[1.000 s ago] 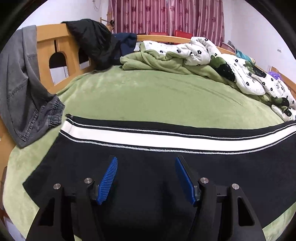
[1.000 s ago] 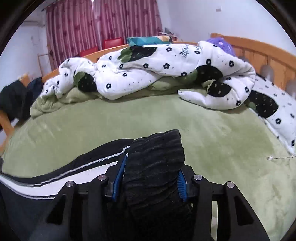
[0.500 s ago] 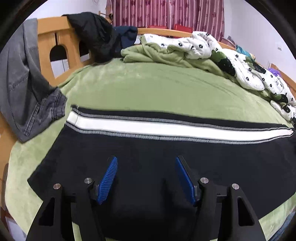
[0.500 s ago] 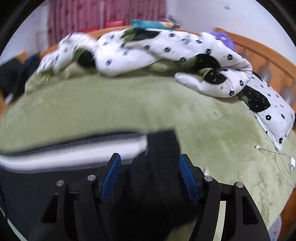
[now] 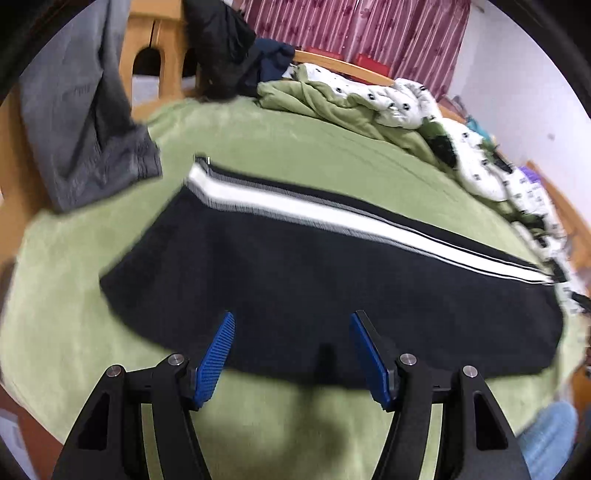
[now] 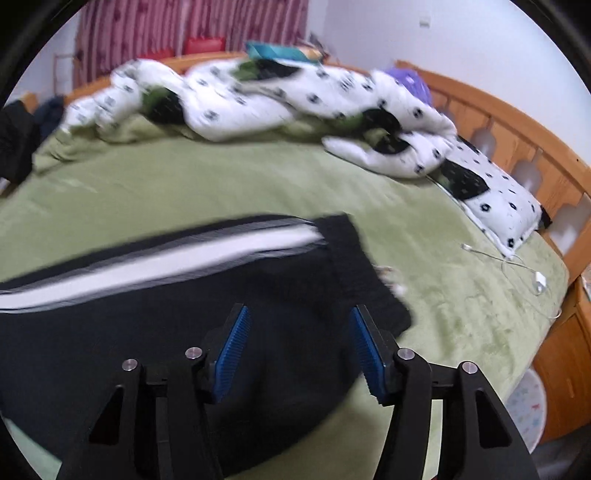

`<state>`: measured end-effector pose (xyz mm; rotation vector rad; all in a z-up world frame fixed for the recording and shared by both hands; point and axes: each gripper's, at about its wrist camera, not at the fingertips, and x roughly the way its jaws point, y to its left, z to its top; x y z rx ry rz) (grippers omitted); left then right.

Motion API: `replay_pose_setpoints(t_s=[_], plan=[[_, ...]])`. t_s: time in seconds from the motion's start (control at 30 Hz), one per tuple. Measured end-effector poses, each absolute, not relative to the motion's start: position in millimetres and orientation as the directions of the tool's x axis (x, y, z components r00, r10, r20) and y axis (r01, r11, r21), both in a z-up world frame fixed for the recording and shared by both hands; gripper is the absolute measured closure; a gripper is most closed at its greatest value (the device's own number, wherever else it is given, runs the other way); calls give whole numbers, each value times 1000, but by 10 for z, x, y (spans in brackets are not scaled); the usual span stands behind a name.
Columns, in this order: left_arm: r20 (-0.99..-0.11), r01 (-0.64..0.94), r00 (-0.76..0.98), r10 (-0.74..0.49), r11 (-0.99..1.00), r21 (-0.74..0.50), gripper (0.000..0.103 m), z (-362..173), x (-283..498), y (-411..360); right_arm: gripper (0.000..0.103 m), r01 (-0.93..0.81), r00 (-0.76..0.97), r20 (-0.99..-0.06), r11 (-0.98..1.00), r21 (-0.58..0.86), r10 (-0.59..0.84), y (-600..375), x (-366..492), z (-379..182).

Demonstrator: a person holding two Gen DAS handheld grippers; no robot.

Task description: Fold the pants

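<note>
Pants: black, white side stripe, lying flat on green bedspread, ahead of and below both tools. Left gripper: angled downward, blue pads spread, nothing between them. Right gripper: angled downward over the waistband end, jaws opening, pinching nothing.

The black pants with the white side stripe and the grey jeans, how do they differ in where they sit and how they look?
The black pants with the white side stripe lie spread flat on the green bedspread; the grey jeans hang draped over the wooden bed frame. The black pants carry a bold white stripe along one edge; the grey jeans look plain and faded. Neither is touched by any fingers.
</note>
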<state>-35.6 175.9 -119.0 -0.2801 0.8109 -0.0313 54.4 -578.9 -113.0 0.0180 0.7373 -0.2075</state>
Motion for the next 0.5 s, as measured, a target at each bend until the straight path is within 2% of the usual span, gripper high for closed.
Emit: replay_pose_setpoints(t_s=[0.1,0.17,0.27,0.37,0.4,0.5], plan=[[-693,-84,653,-306,880,-468,41,-1440,-555,1832,35,128,742,-666,991,32,-74,-5209,437,-1138],[-665,-79,660,-350,848,-525,42,-1534,-636,1758,35,98,740,-672,993,73,-24,-4870,398,-1179],[-639,-9,715,-284,910,-415,41,-1427,-638,1464,35,22,729,-681,993,116,63,-4349,421,-1237],[-594,103,737,-322,922,-373,40,-1354,-494,1181,35,-28,713,-691,989,142,119,-3916,497,-1304],[-604,107,740,-296,938,-328,40,-1369,-435,1132,35,-45,704,-696,987,157,143,-3773,523,-1341],[-729,-18,685,-14,999,-36,40,-1615,-174,1096,35,-71,684,-707,981,180,179,-3529,557,-1451]])
